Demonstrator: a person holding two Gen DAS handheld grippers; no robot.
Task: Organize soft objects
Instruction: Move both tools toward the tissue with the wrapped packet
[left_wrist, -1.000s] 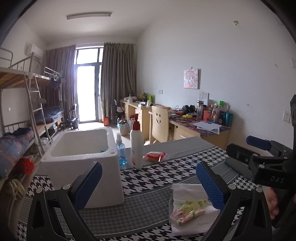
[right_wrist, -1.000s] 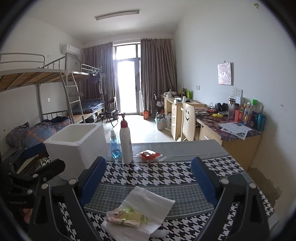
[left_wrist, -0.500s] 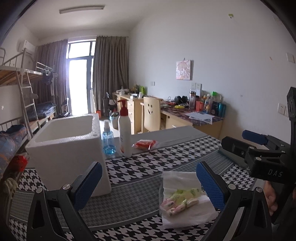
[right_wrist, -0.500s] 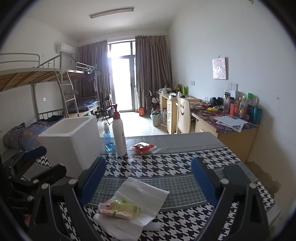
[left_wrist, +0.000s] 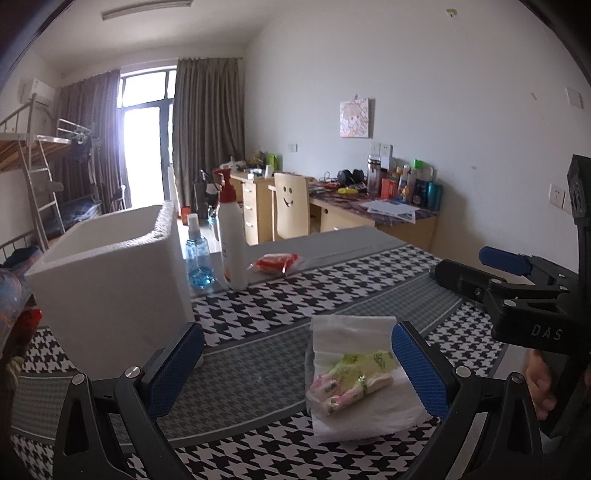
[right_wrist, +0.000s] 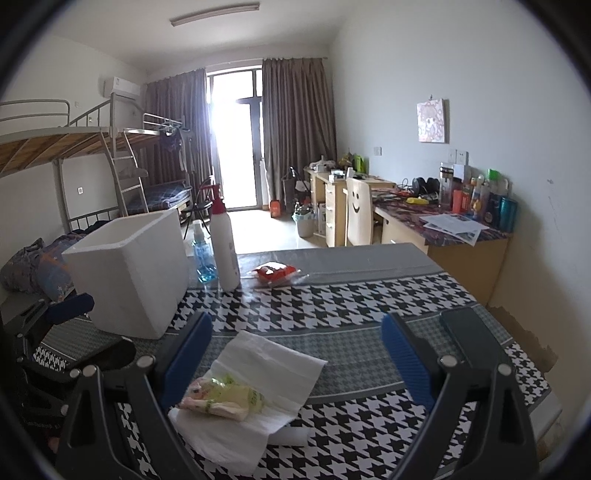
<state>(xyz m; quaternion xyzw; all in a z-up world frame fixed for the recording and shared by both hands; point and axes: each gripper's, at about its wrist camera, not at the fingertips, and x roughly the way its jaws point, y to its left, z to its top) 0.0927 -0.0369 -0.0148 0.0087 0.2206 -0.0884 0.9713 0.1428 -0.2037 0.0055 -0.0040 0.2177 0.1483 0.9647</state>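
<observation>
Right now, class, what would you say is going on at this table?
A person holds two blue-padded grippers, left gripper and right gripper, both open and empty above the houndstooth tablecloth. A clear packet of pink and yellow soft items lies on folded white paper, untouched. The white foam box stands open nearby. Nothing is picked up yet.

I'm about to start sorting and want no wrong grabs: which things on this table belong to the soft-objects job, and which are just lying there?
Belongs to the job:
- pink-and-yellow-green soft bundle in clear wrap
- folded white cloth beneath it
- open white foam box, probably the bin
- red soft packet in clear wrap, possibly

Just lying about:
- tall white pump bottle
- small blue spray bottle
- dark phone
</observation>
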